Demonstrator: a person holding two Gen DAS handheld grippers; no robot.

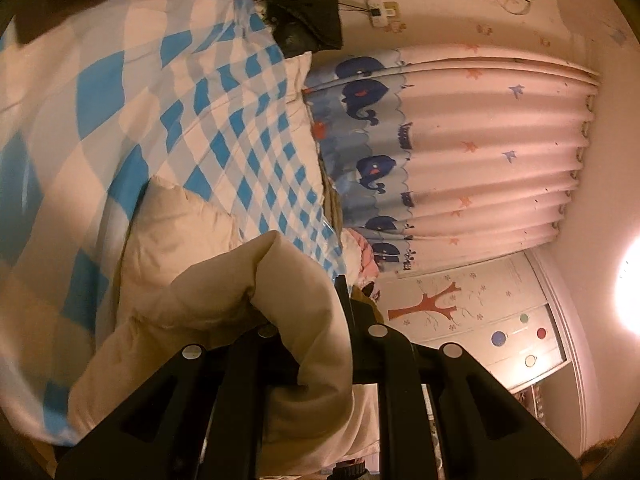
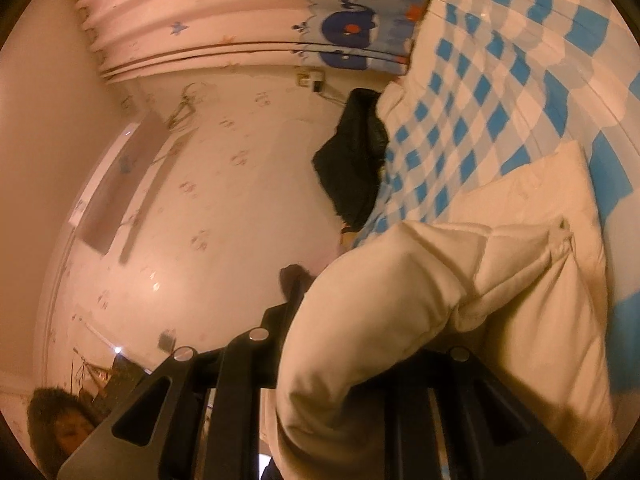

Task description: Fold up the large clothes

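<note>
A cream padded jacket (image 1: 188, 252) lies on a bed with a blue-and-white checked cover (image 1: 168, 120). My left gripper (image 1: 308, 304) is shut on a thick fold of the jacket, which bulges between its black fingers and hides the tips. In the right wrist view the same cream jacket (image 2: 500, 264) drapes over my right gripper (image 2: 360, 312), which is shut on a puffy fold of it above the checked cover (image 2: 480, 92). Both views are tilted sideways.
A dark garment (image 1: 304, 4) lies at the bed's far end, also in the right wrist view (image 2: 356, 160). A pink whale-print curtain (image 1: 460, 148) hangs behind the bed. A wall socket (image 1: 380, 10) and a bright lamp (image 1: 630, 296) show. A person's head (image 2: 60, 428) is low left.
</note>
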